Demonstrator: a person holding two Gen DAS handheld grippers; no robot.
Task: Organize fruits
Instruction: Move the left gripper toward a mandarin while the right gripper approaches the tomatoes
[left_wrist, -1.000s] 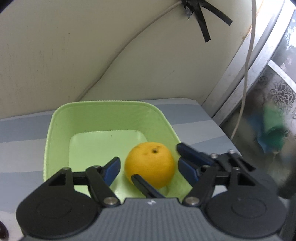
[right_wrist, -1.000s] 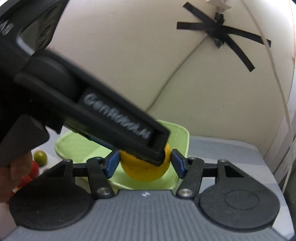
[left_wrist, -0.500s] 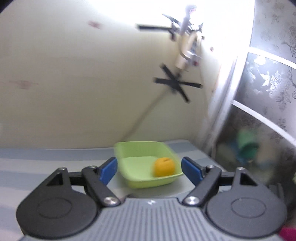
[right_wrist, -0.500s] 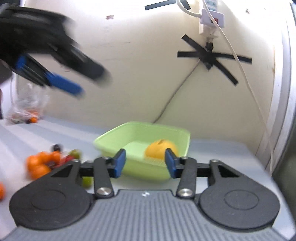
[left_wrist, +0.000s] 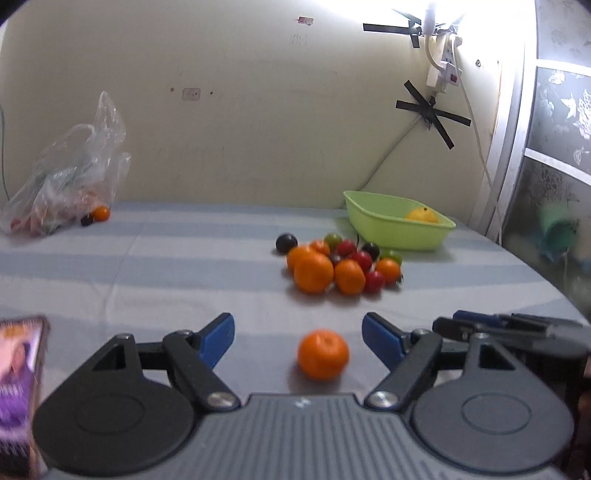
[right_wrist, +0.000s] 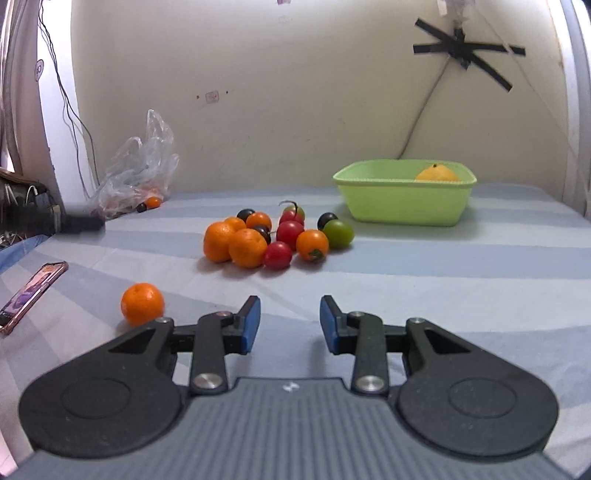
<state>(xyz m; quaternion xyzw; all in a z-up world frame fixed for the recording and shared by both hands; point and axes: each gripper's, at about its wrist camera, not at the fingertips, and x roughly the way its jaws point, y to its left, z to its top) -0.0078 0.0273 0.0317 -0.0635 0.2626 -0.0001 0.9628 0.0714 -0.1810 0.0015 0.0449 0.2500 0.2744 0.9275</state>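
Note:
A light green basin stands at the far right of the striped cloth, with one large yellow-orange fruit inside. In front of it lies a pile of mandarins and small red, green and dark fruits. A lone mandarin rests on the cloth nearer to me. My left gripper is open just behind that mandarin, pads apart from it. My right gripper hovers over bare cloth, its jaws closing with nothing between them.
A clear plastic bag with a few fruits beside it sits at the back left by the wall. A phone lies on the cloth at the left. A power strip and cable hang on the wall above the basin.
Both grippers have drawn back from the basin, leaving the large fruit in it. The left one swung left over the cloth to the lone mandarin. The right one's jaws have narrowed.

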